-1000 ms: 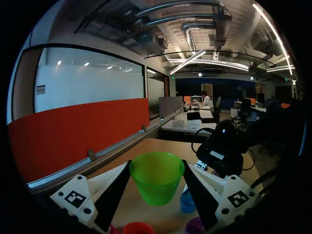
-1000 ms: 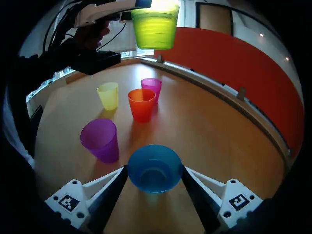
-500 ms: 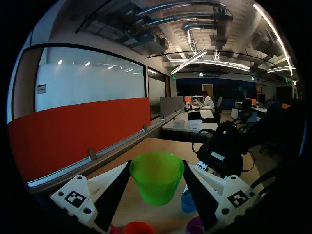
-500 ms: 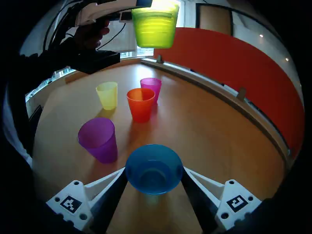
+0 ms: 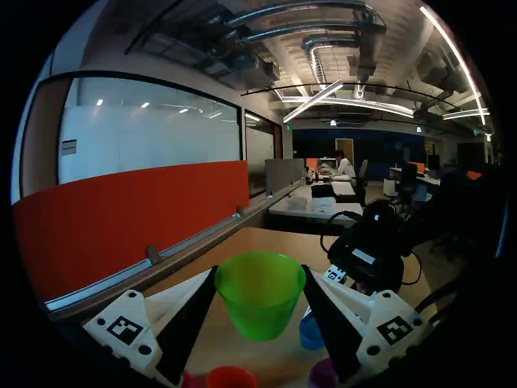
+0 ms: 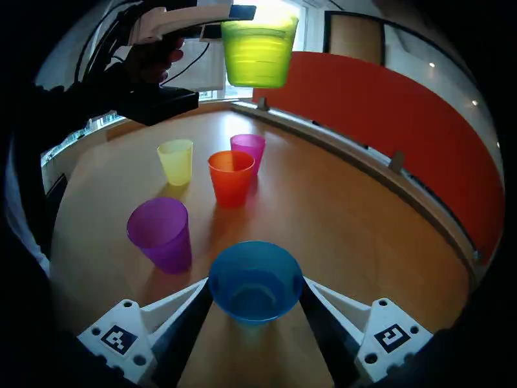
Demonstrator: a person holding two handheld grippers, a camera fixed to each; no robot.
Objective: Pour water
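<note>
Above the counter (image 6: 362, 233), the left gripper (image 5: 258, 271) holds a green cup (image 5: 260, 297) upright, fingers clamped on both its sides. The right gripper view shows it high over the other cups. Its inside is too dim to tell whether there is water.

The right gripper (image 6: 255, 282) has its fingers pinched on a blue cup (image 6: 255, 291), low down (liquid at the bottom? unclear).

The left gripper view cuts off an orange cup (image 5: 231, 377) and a purple cup (image 5: 321, 375) at its lower edge.

The right gripper view adds a yellow cup (image 6: 175, 161) and a pink cup (image 6: 247, 149), standing apart.
</note>
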